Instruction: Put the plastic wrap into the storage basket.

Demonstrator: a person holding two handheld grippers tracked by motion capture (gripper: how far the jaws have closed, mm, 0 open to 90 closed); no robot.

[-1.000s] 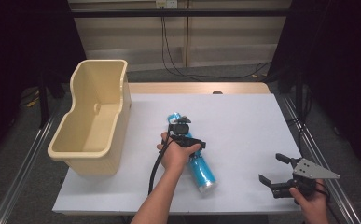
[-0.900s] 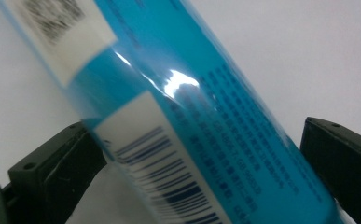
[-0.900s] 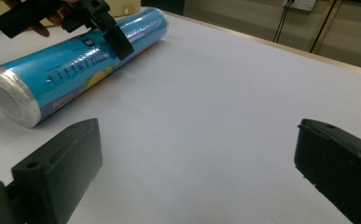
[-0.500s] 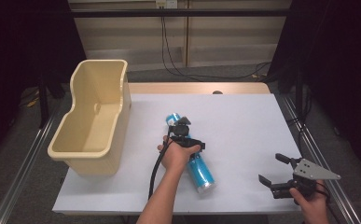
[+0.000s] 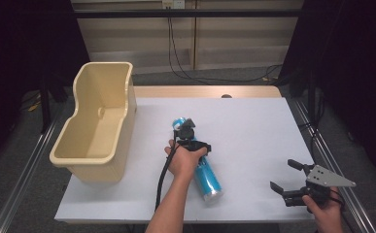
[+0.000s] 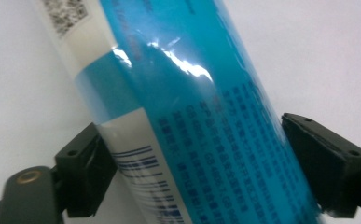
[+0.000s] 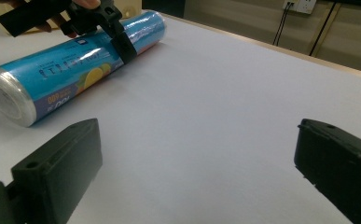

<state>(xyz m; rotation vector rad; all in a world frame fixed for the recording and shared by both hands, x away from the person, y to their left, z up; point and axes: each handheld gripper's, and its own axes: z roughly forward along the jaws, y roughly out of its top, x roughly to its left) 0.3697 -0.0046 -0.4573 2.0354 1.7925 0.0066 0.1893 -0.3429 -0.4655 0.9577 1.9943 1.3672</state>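
Observation:
A blue plastic-wrapped roll (image 5: pixel 210 179) with printed text lies on the white table (image 5: pixel 253 126), its near end towards the front edge. My left gripper (image 5: pixel 190 141) reaches down over the roll's middle. Its jaws have just been closing, and in the left gripper view both black pads (image 6: pixel 89 158) sit against the sides of the roll (image 6: pixel 192 116). My right gripper (image 5: pixel 282 174) rests low near the table's front right corner, open and holding nothing. From the right gripper view (image 7: pixel 197 163), the roll (image 7: pixel 75 60) lies off to the left with the other gripper clamped across it.
A cream plastic basket (image 5: pixel 98 170) stands on the table's left edge, a little left of the roll. Bare table (image 7: pixel 225 93) stretches between the roll and my right gripper. Metal rails run along both sides, and dark curtains and cables lie behind.

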